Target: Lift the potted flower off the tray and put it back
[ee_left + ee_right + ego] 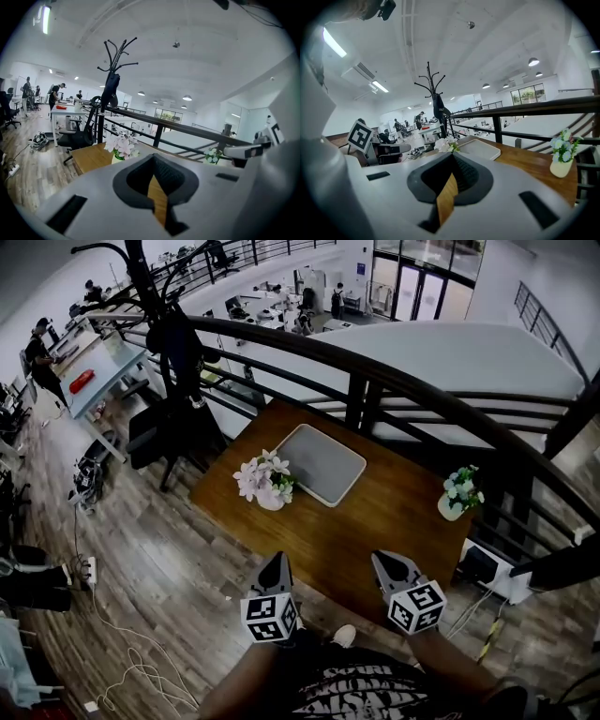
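A pot of pink and white flowers (266,482) stands on the wooden table (375,521), just off the left edge of the grey tray (322,463). The tray holds nothing. Both grippers hover at the table's near edge, well short of the pot. My left gripper (275,570) is shut with nothing in it, and the flowers (121,144) show beyond its tips (153,161). My right gripper (389,565) also looks shut and empty. Its view shows the flowers (446,145) and tray (480,149) past its tips (451,160).
A second pot with blue and white flowers (459,493) stands at the table's right end. A dark railing (375,381) runs behind the table. A coat rack (159,324) stands left of it. Cables (122,652) lie on the floor at left.
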Available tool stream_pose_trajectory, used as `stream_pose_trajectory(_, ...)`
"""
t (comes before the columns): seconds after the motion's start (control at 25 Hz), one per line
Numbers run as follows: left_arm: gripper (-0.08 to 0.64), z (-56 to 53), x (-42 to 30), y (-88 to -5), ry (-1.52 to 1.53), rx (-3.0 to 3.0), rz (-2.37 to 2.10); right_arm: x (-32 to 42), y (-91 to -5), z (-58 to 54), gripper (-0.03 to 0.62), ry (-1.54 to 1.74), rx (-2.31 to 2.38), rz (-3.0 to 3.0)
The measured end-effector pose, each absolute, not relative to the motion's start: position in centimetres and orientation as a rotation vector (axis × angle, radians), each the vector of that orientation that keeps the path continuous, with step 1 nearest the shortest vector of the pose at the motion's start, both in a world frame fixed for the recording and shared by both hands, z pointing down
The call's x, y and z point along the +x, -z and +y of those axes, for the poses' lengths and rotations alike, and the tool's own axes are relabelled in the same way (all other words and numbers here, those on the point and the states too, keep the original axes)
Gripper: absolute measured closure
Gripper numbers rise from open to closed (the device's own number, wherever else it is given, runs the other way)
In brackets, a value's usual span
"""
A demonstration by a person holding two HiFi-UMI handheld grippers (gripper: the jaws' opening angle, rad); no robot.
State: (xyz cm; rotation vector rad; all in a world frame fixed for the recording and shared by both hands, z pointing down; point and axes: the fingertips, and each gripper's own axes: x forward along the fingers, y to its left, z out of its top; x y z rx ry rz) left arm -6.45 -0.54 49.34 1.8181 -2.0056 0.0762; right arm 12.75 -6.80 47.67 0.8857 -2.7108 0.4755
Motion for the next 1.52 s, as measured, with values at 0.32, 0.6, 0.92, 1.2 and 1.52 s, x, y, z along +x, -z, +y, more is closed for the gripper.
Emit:
stream_pose_trajectory(0.32,0.551,0.3,-5.9,-48.3,-0.098,1.816,-2.048,12.4,-47.0,-6.5,0.594,-0.469,0.833,-2.758)
stream_pose_trajectory(0.6,0.551,1.4,-7.8,-49.4,-0.142,1.762,-2.075,10.6,-47.2,-6.5,0.594,-0.482,0.792,-2.769)
stream_pose_trajectory(0.92,0.549,-1.3,-10.7,-53.9,-0.237,1.753,-2.054,8.1,-48.3,-9.0,0.594,-0.527,0.833,-2.733)
stream_pose_trajectory(1.2,0.378,-6.5,-13.8,-60.4,-0.344,1.827,-1.971,6.1,-49.6,-12.5,0.594,-0.559,0.936,-2.651)
stream_pose_trajectory(1.52,0.288,-12.8,-17.5,-66.7,-0.387,1.848,-1.877,0.3,-52.2,-16.1,0.594,-0.525,0.916,-2.613)
